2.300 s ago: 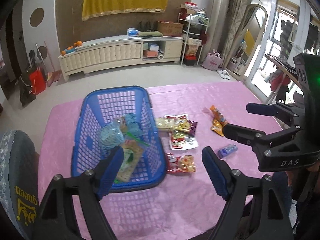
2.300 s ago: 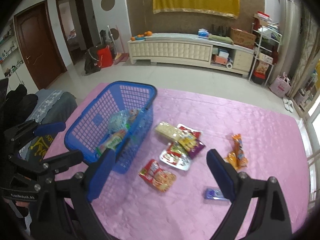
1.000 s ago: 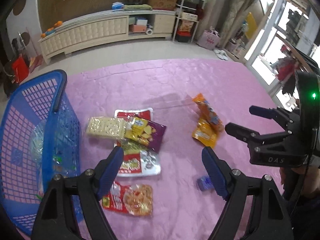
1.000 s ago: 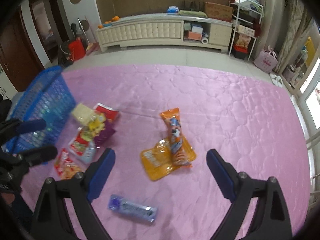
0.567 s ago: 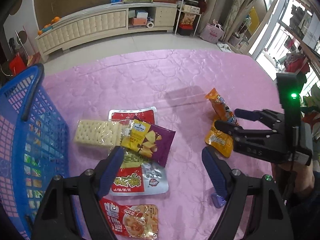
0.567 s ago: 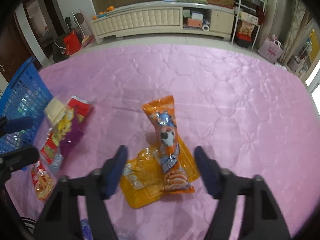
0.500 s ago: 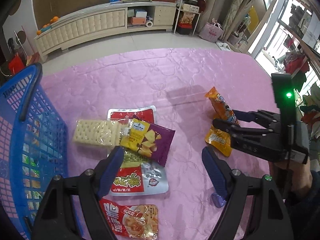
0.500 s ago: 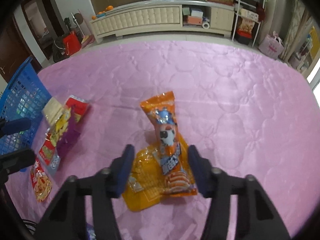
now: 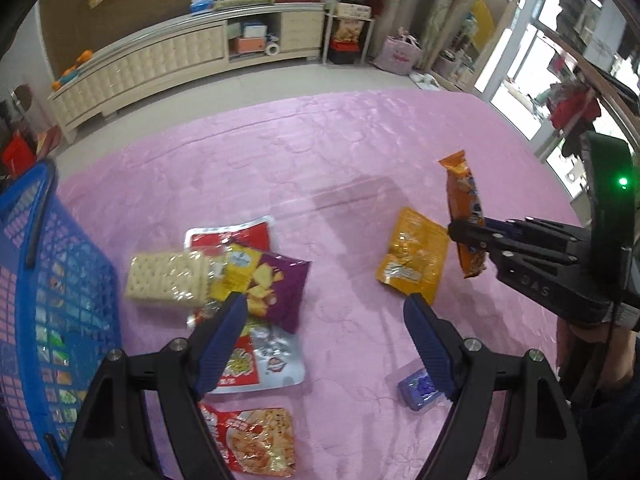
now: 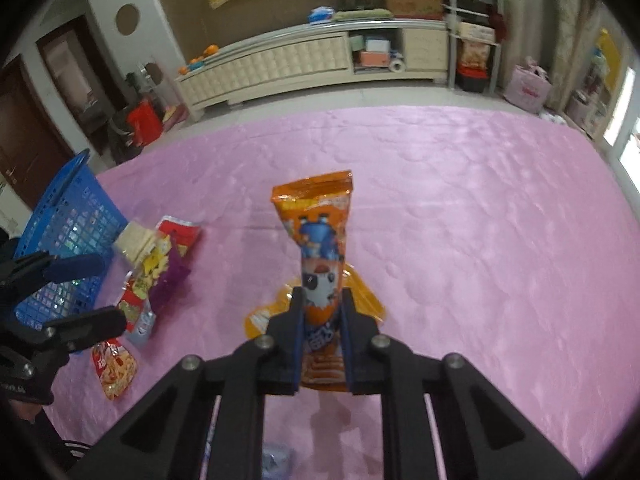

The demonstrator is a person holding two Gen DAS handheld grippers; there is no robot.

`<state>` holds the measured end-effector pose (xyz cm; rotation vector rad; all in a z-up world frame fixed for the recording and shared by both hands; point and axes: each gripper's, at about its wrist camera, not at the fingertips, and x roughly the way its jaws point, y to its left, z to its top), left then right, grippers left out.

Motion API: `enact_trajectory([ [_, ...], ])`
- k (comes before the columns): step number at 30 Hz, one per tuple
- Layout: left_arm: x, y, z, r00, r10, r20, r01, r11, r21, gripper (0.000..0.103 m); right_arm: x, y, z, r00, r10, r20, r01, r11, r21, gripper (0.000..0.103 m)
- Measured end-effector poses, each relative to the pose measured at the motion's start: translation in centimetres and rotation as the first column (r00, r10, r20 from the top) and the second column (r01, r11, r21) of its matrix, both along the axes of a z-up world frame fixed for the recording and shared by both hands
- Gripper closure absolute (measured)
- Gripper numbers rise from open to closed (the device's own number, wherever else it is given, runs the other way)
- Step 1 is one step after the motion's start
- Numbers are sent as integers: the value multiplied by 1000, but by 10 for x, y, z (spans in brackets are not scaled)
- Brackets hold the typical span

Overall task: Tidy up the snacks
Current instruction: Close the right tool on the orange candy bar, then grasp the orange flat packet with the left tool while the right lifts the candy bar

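Both grippers are showing matte black angular frames with silver screws and blue ribbed pads on the fingers. The right gripper is carrying embossed "DAS" lettering and a glowing green indicator light.

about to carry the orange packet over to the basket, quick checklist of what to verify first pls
1. Right gripper shut on the orange snack packet: ok, its jaws have just been closing and now pinch the packet's lower part.
2. Packet off the pink cloth: ok by the left wrist view, though only just.
3. Yellow pouch not caught in the grip: ok, it lies flat by itself.
4. Left gripper free: ok, open, nothing between the jaws.
5. Blue basket within view: ok, at the left edge.
6. Room in the basket: cannot tell, the inside is mostly hidden.
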<state>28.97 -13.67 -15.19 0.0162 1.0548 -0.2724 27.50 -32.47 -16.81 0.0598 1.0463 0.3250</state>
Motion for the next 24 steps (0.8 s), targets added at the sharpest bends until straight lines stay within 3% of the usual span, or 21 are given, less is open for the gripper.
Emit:
enact_trajectory([
  [9, 14, -50, -9, 987, -158, -2, 158, 986, 53, 24, -5, -23, 2, 997, -76, -11, 75, 996, -36, 84],
  [13, 28, -71, -22, 971, -232, -52, 235, 970, 58, 24, -5, -25, 3, 997, -83, -9, 82, 996, -37, 84],
  [17, 41, -90, -36, 957, -275, -89, 281, 958, 65, 24, -6, -29, 2, 995, -93, 20, 94, 991, -93, 84],
  [24, 63, -110, -66, 943, -305, -132, 321, 940, 119, 24, -1, -45, -5, 993, -115, -2, 115, 991, -74, 84],
])
